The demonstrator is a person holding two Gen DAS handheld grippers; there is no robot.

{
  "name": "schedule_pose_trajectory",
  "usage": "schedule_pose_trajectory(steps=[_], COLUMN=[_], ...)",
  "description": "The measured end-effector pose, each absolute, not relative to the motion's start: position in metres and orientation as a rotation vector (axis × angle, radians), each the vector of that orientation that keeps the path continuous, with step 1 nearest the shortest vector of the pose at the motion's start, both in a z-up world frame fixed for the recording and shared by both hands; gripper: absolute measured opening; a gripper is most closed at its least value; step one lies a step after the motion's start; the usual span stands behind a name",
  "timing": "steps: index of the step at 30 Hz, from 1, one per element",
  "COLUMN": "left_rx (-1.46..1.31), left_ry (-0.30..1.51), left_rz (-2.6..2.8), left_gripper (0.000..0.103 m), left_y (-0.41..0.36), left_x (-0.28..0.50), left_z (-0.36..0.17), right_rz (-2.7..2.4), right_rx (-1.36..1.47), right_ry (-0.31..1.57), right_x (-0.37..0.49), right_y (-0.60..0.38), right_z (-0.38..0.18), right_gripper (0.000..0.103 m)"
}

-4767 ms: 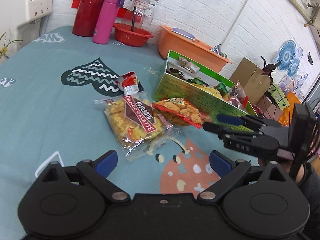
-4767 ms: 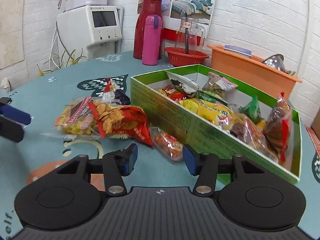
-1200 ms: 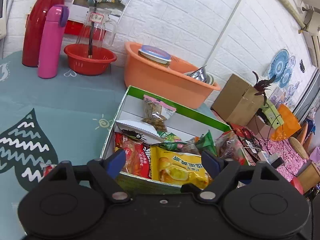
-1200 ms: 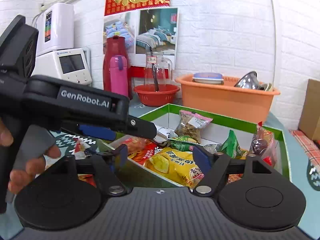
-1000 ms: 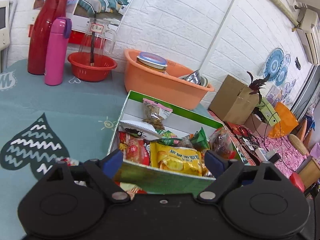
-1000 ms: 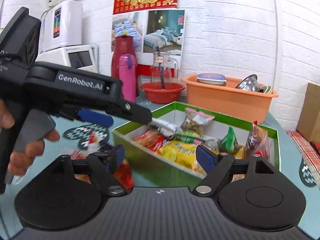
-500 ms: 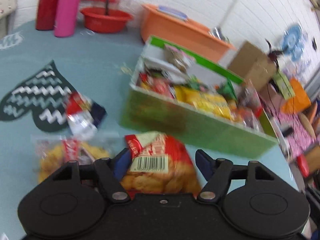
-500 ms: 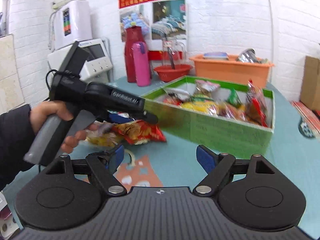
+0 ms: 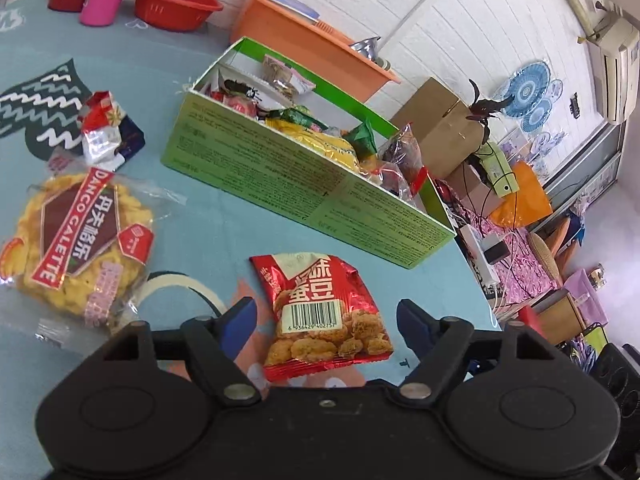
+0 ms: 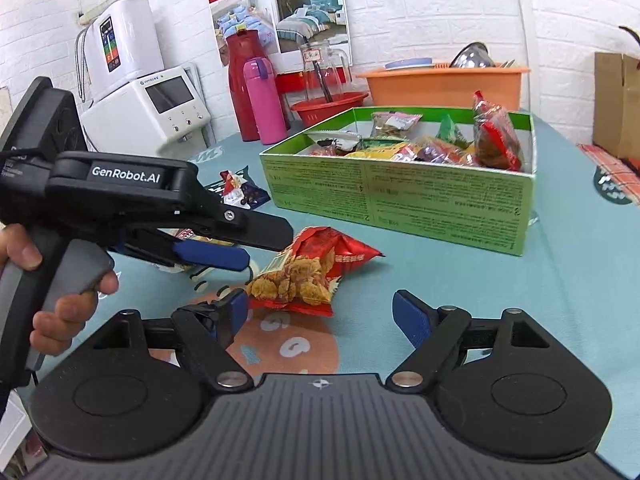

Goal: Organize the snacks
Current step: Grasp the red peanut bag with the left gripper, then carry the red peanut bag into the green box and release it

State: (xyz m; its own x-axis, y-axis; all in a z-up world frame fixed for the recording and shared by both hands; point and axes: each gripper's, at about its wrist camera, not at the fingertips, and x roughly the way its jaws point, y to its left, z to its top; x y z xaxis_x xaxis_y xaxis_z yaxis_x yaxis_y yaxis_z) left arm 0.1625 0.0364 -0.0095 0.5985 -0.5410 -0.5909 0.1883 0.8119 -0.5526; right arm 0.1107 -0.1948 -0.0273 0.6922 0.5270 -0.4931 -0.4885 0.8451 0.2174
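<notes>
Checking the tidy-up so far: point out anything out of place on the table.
Three packets lie loose on the table outside the green box: the red snack bag between the open left tool fingers, the Danco Galette pack, and a small crumpled packet. Nothing looks spilled or torn.

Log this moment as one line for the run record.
left gripper: open, poised over red snack packet on table | right gripper: open, empty | green box: holds snacks | galette bag: outside box
</notes>
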Motion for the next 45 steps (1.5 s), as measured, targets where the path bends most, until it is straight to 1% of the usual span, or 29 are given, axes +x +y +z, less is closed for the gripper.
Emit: schedule_pose_trajectory(steps=[10, 11, 12, 13, 14, 15, 16, 19, 27, 34, 40, 45], left_rx=[-0.449, -0.454, -0.452, -0.436, -0.413, -0.392, -0.386, -0.409, -0.381, -0.359, -0.366, -0.373], left_ry=[0.842, 0.844, 0.841, 0.828, 0.82, 0.809, 0.802, 0.78, 0.65, 0.554, 0.524, 0.533], left_rz=[-0.449, -0.459, -0.457, -0.452, -0.445, -0.437, -0.441, -0.463, -0.502, -0.496, -0.487, -0.486], left_gripper=[0.103, 0.103, 0.103, 0.1, 0.095, 0.081, 0.075, 0.073, 0.072, 0.072, 0.072, 0.072], left_y=[0.027, 0.025, 0.023, 0.021, 0.018, 0.015, 0.014, 0.015, 0.007, 0.001, 0.0, 0.002], left_x=[0.173, 0.174, 0.173, 0.17, 0.167, 0.164, 0.163, 0.161, 0.166, 0.195, 0.238, 0.272], left_z=[-0.018, -0.021, -0.023, -0.021, -0.019, -0.016, -0.013, -0.004, 0.042, 0.075, 0.082, 0.073], right_rz=[0.602, 0.606, 0.609, 0.618, 0.616, 0.617, 0.612, 0.606, 0.589, 0.579, 0.568, 0.555], right_rx=[0.118, 0.119, 0.124, 0.144, 0.154, 0.15, 0.143, 0.15, 0.128, 0.102, 0.095, 0.09], right_ry=[0.61, 0.616, 0.632, 0.649, 0.646, 0.639, 0.631, 0.593, 0.442, 0.319, 0.271, 0.278], right_x=[0.134, 0.136, 0.139, 0.142, 0.142, 0.139, 0.137, 0.129, 0.127, 0.155, 0.199, 0.231], right_y=[-0.182, -0.181, -0.18, -0.18, -0.181, -0.181, -0.182, -0.188, -0.198, -0.198, -0.202, -0.203], right_z=[-0.033, -0.036, -0.039, -0.041, -0.042, -0.042, -0.04, -0.031, 0.006, 0.037, 0.048, 0.045], right_gripper=[0.103, 0.084, 0.073, 0.065, 0.063, 0.063, 0.062, 0.057, 0.056, 0.056, 0.056, 0.056])
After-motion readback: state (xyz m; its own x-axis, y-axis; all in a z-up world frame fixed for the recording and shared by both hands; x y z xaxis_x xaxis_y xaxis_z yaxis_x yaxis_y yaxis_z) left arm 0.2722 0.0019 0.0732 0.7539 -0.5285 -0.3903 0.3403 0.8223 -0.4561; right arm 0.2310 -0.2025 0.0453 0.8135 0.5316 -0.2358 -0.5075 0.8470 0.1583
